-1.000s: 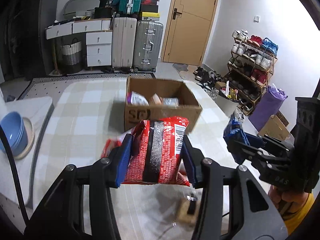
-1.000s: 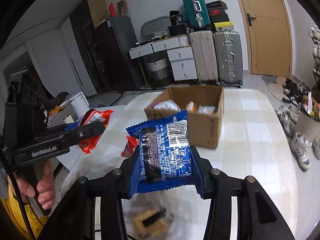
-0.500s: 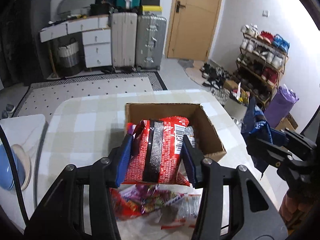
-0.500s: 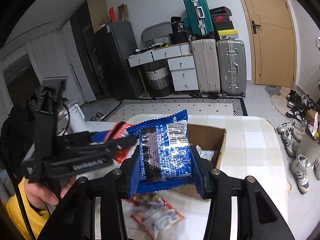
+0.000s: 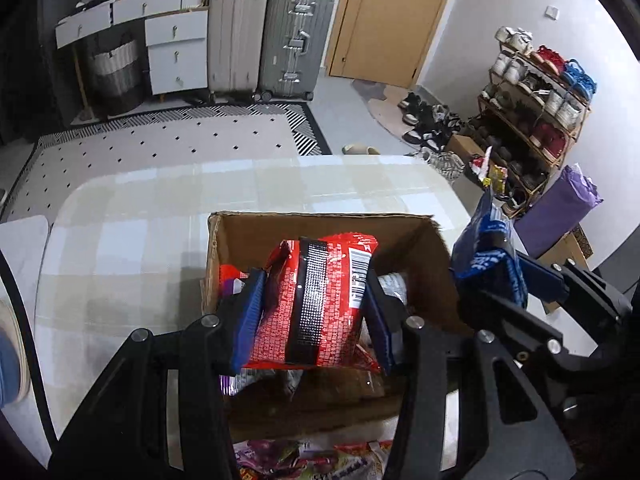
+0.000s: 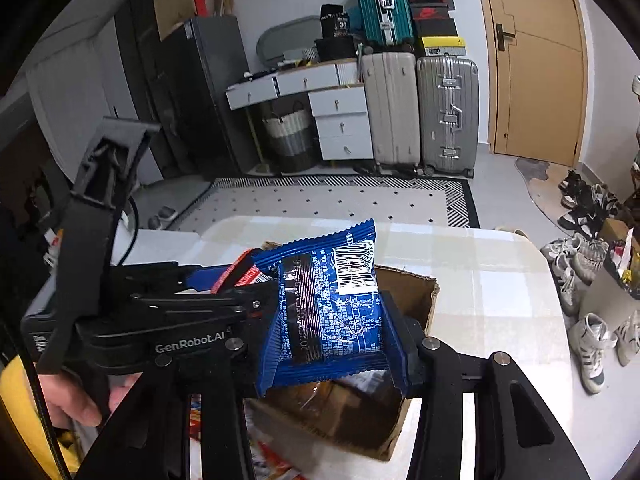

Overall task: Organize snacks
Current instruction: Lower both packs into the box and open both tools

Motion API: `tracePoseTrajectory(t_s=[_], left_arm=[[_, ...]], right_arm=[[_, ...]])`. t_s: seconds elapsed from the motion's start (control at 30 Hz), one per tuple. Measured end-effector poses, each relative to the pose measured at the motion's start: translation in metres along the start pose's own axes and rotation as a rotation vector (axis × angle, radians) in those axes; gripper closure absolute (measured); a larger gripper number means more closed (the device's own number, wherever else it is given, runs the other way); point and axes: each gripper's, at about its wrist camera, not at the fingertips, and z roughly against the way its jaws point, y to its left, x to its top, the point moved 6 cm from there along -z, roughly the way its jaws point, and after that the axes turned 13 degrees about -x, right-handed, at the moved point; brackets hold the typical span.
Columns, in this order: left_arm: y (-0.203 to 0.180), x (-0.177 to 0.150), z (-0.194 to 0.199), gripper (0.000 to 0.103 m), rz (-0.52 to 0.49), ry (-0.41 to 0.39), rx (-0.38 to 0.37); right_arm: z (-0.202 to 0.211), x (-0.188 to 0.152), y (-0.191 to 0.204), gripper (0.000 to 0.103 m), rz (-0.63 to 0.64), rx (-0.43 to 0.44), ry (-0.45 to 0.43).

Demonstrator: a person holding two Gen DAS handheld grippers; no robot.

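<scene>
Left wrist view: left gripper (image 5: 314,304) clamps red snack pack (image 5: 316,300) over cardboard box (image 5: 320,224); right gripper (image 6: 332,320) clamps blue snack pack (image 6: 332,304) alongside.

Box near the table's right edge, a packet held over it from each side

The cardboard box (image 5: 328,232) stands on the table (image 5: 132,248) toward its right edge, packets inside it. The left gripper (image 5: 314,312) holds a snack packet (image 5: 320,300) above the box's opening; the right gripper (image 6: 332,320) holds a second packet (image 6: 328,304) just to its right, over the box's right wall. More loose packets (image 5: 304,456) lie on the table before the box's near wall. Behind the table's far edge lies a rug (image 5: 160,140), then suitcases (image 5: 268,36).
</scene>
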Motion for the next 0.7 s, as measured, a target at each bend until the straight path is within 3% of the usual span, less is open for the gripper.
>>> tracePoseTrajectory(t_s=[0.43, 0.7], left_arm=[[0.019, -0.003, -0.063, 0.058, 0.009, 0.087, 0.011], [0.019, -0.017, -0.061, 0.058, 0.018, 0.070, -0.001]], right_arm=[[-0.051, -0.023, -0.007, 0.058, 0.000, -0.022, 0.091], [-0.059, -0.037, -0.007, 0.058, -0.002, -0.027, 0.117]])
